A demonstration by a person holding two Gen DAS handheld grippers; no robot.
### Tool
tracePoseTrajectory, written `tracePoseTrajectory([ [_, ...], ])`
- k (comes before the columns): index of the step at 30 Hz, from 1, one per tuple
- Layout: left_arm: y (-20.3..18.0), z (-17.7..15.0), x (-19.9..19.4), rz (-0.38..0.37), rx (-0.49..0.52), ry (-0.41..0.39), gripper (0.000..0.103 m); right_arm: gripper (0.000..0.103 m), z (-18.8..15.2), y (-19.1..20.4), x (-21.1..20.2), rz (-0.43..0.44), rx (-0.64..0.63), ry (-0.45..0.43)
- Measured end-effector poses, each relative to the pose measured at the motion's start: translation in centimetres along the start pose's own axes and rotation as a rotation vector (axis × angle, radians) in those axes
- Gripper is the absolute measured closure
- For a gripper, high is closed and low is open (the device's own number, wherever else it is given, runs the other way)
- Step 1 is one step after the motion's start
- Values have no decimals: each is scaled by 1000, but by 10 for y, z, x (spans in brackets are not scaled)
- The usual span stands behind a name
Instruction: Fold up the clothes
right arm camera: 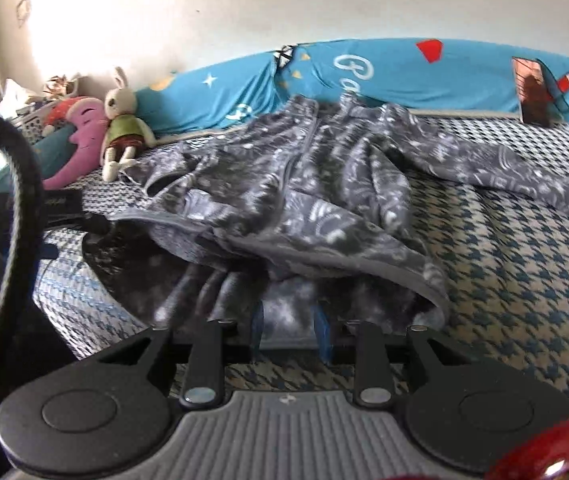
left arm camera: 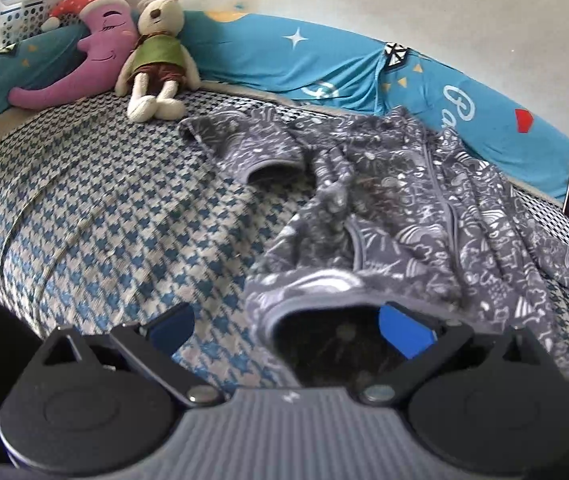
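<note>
While the left hand-held gripper [left arm camera: 286,334] gapes, the right [right arm camera: 290,330] seemingly pinches the jacket [right arm camera: 304,200] — rabbit toy [left arm camera: 156,48] beyond.

The jacket [right arm camera: 284,200] is showing blurred in the right wrist view, so its white print is not reading clearly there. Its hem is covering the tips of the right gripper [right arm camera: 290,334], and the fabric is hiding how much cloth sits between the blue pads [right arm camera: 322,336]. In the left wrist view the hem is hanging over the right pad [left arm camera: 402,332] of the left gripper [left arm camera: 288,328]. The basket [left arm camera: 16,16] is being cut off by the frame edge.
</note>
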State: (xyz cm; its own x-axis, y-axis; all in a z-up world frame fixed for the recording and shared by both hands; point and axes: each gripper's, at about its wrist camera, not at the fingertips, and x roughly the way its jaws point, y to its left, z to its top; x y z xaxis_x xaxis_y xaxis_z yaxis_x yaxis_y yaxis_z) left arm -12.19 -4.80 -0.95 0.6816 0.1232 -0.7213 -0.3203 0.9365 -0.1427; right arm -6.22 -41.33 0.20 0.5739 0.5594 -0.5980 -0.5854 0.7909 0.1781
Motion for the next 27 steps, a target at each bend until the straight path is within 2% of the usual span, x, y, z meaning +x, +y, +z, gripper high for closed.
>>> tracePoseTrajectory([
  [9,-16,24,8,-27,8,-8,0,74,23,-12,-4,39,31,-37],
  [13,-24,35,9,-38,25,-21,0,68,41,-22,-10,45,32,-70],
  [20,-39,58,14,-53,68,-50,0,67,75,-40,-5,24,26,-87],
  [27,-48,69,30,-54,102,-48,0,67,90,-52,13,0,9,-75],
])
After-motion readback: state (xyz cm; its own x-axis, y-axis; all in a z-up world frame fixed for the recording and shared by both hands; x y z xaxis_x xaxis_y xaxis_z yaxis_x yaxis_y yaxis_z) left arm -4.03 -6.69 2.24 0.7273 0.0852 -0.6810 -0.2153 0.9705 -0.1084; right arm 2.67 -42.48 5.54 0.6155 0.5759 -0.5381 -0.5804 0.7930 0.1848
